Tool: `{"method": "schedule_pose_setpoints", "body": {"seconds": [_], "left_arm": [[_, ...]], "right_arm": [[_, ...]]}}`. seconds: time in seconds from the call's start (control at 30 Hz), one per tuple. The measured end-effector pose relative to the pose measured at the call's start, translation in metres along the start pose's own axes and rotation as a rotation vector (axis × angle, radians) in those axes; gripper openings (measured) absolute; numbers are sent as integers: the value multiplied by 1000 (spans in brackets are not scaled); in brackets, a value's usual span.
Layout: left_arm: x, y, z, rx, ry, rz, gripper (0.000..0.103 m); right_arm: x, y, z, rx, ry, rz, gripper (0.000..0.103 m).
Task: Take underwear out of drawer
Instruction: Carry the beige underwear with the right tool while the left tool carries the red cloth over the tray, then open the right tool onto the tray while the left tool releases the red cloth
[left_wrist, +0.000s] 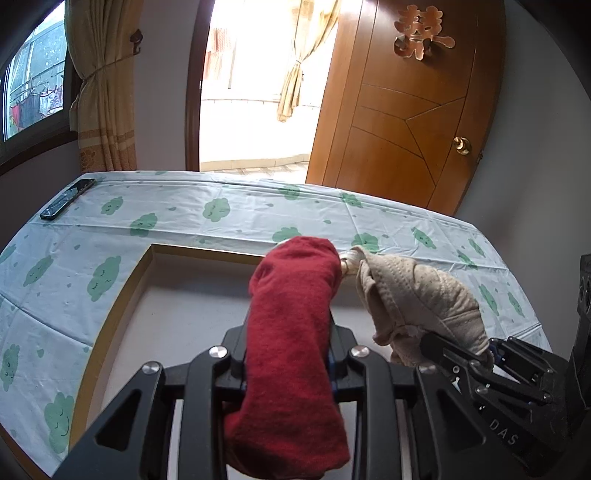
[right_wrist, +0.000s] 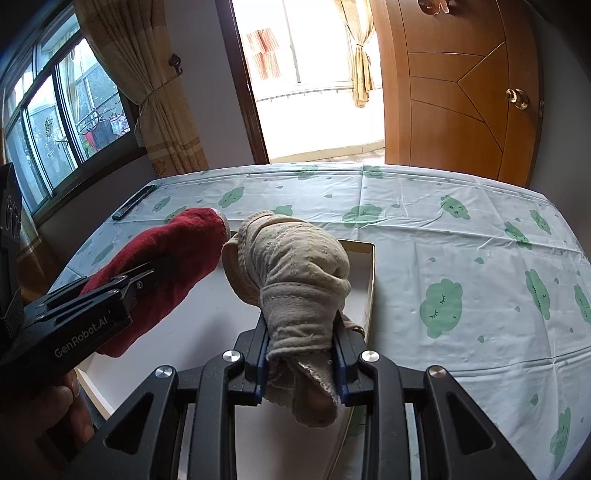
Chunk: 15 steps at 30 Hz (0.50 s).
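Note:
A rolled red underwear (left_wrist: 295, 295) sticks up out of my left gripper (left_wrist: 290, 343), which is shut on it. To its right, my right gripper (left_wrist: 461, 354) is shut on a bundled beige underwear (left_wrist: 417, 299). Both bundles hang side by side above a shallow drawer (left_wrist: 140, 273) with a wooden rim and a white floor; no cloth shows on the visible part of that floor. In the right wrist view the beige underwear (right_wrist: 295, 269) is pinched between the blue pads of my right gripper (right_wrist: 301, 350). The red underwear (right_wrist: 177, 251) and the left gripper (right_wrist: 140, 277) are at its left, over the drawer (right_wrist: 371, 280).
The drawer lies on a table under a pale cloth with green clouds (left_wrist: 221, 214). A dark phone (left_wrist: 68, 198) rests at the cloth's far left corner. Behind are a curtained window, a bright doorway and a wooden door (left_wrist: 406, 110). A person's hand (right_wrist: 44, 413) holds the left gripper.

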<state>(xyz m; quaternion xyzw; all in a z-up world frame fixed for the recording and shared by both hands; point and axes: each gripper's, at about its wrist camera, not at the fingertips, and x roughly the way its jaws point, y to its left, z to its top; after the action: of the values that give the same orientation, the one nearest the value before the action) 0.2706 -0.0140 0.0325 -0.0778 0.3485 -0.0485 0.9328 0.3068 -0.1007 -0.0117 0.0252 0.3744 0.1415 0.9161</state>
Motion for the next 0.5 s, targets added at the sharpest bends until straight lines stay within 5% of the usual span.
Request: {"method": "schedule_pose_setpoints", "body": {"seconds": [0.5], "left_arm": [[39,-2,2,-31,72,-27,27]], "right_arm": [[21,-6,3,13,42,-22,30]]}}
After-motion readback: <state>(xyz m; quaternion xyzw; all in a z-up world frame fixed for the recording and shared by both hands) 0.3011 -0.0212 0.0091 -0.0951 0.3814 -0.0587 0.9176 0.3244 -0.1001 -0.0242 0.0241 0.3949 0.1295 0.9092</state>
